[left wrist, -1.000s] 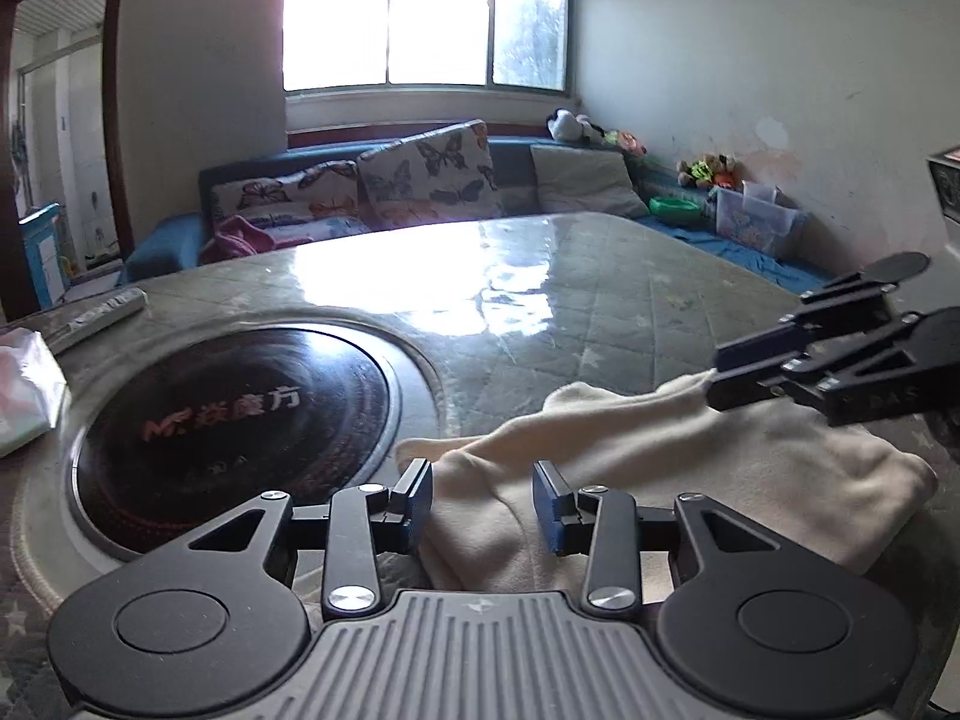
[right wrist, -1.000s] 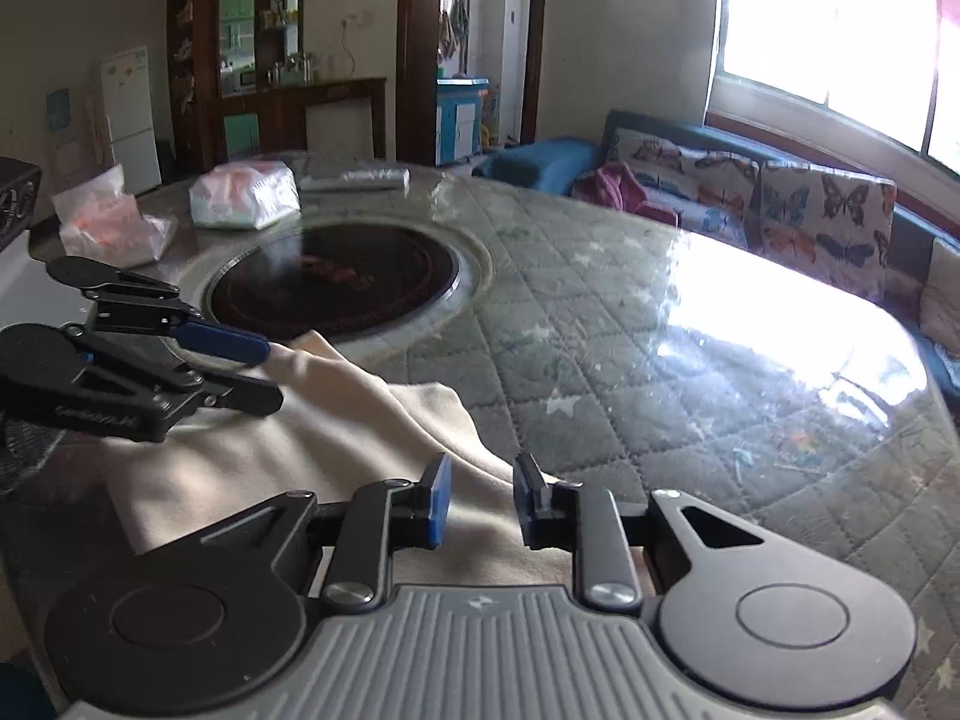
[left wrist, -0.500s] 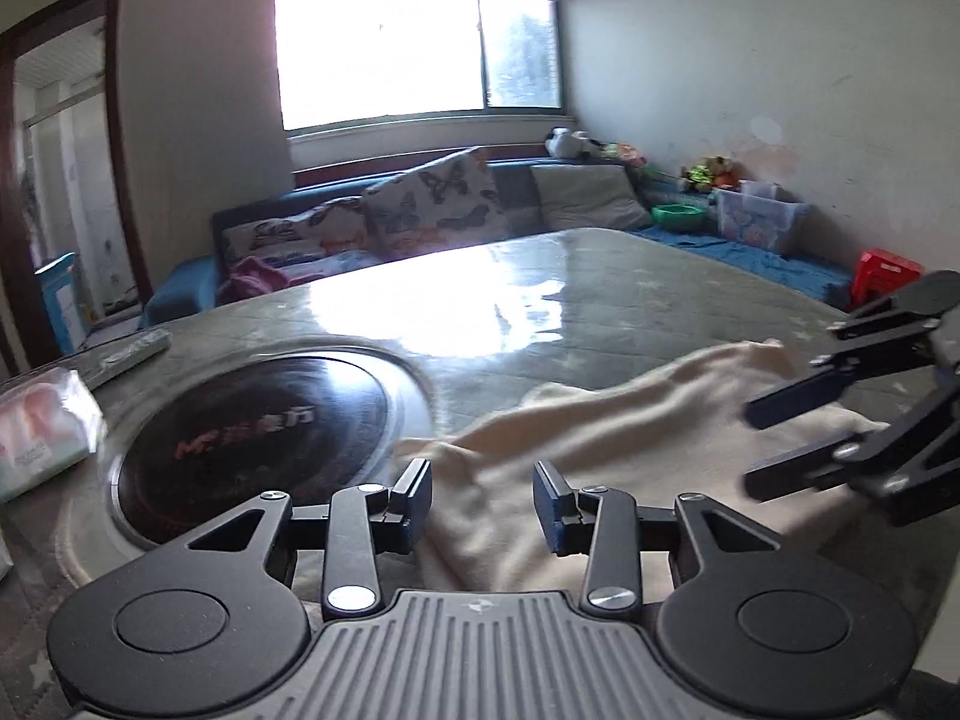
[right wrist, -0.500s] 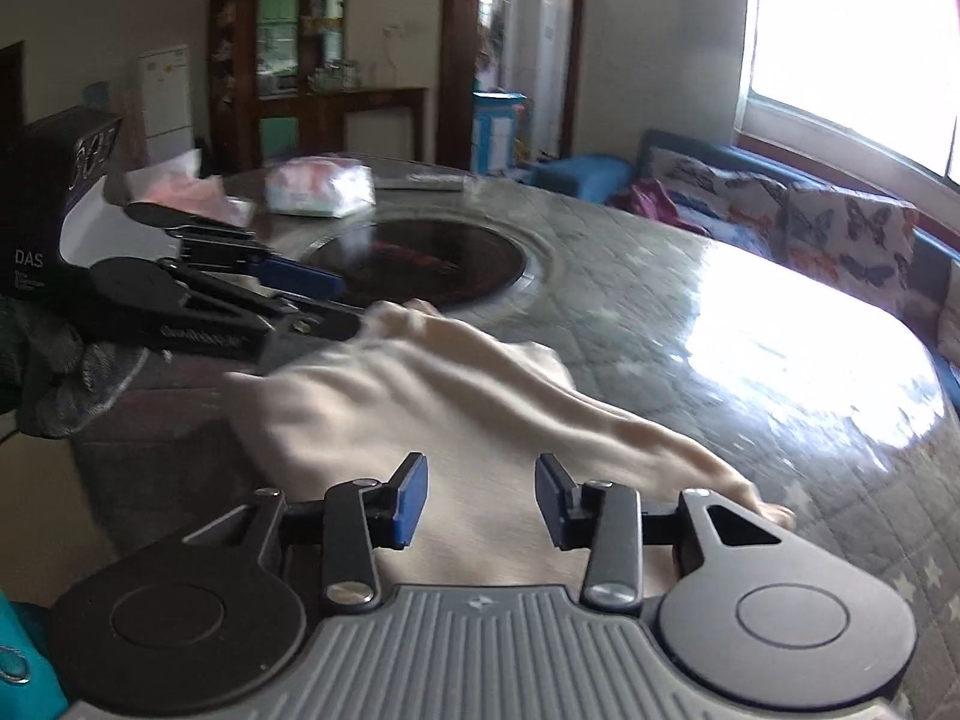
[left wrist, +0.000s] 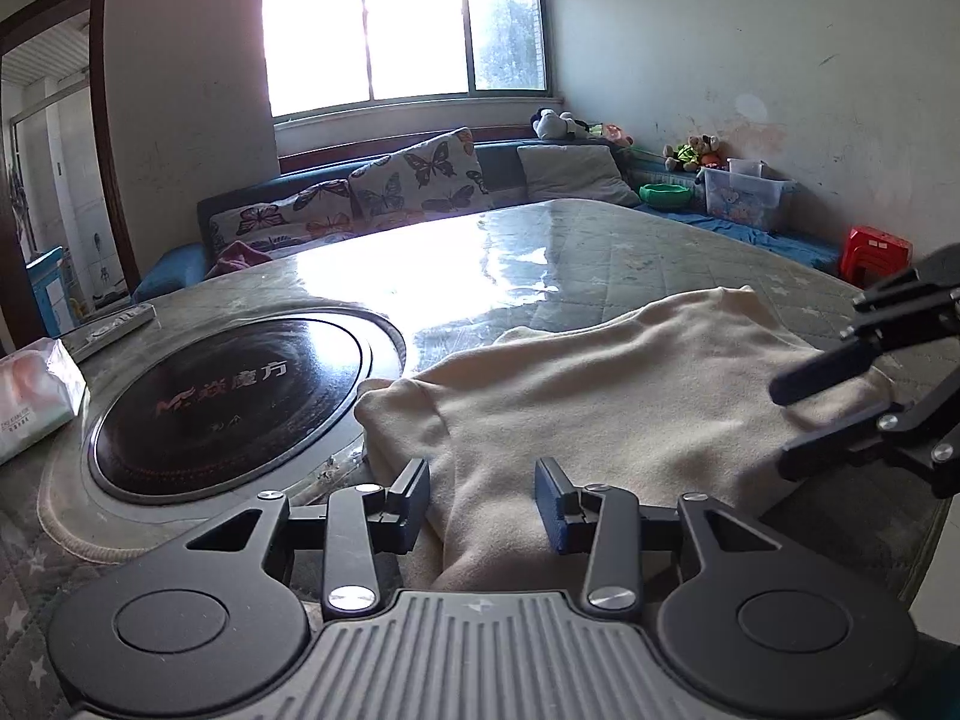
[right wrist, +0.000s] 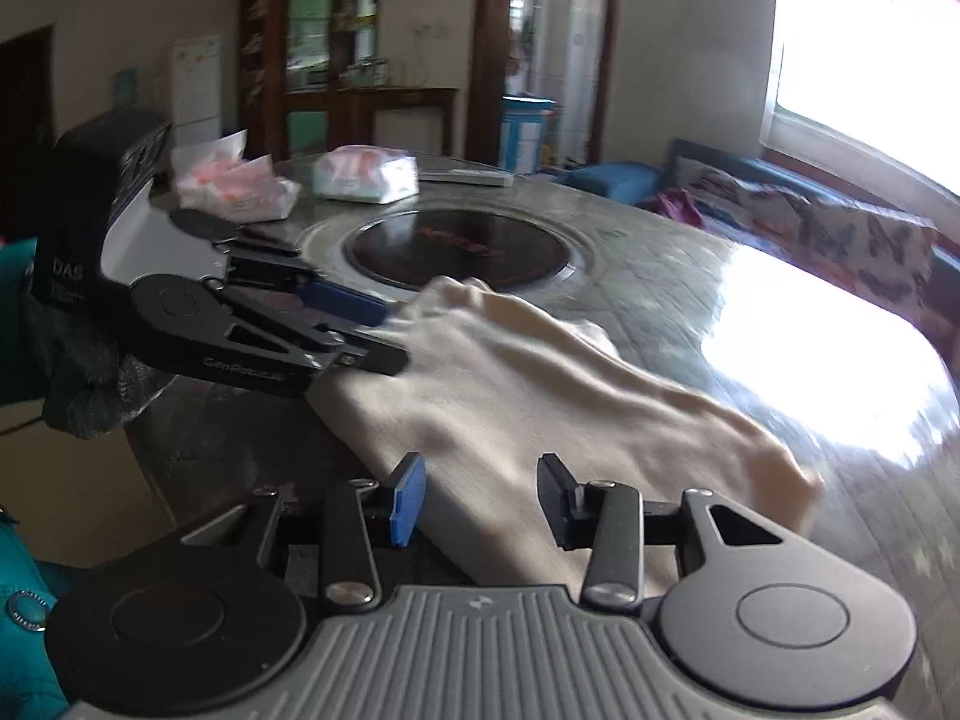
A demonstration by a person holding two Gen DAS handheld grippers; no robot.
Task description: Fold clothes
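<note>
A cream folded garment lies at the near edge of the round table, right of the black hotplate. It also shows in the right wrist view. My left gripper is open, its jaws over the garment's near left edge with nothing held. It also shows in the right wrist view at the cloth's left corner. My right gripper is open over the garment's near right edge. It also shows in the left wrist view at the right.
A black round hotplate is set into the table. Tissue packs and a remote lie at the far left. A sofa with butterfly cushions stands behind. The table edge is right below the grippers.
Both grippers have pulled back toward the table edge and risen. The right gripper's jaws have opened wider. The garment lies flatter and more spread out.
</note>
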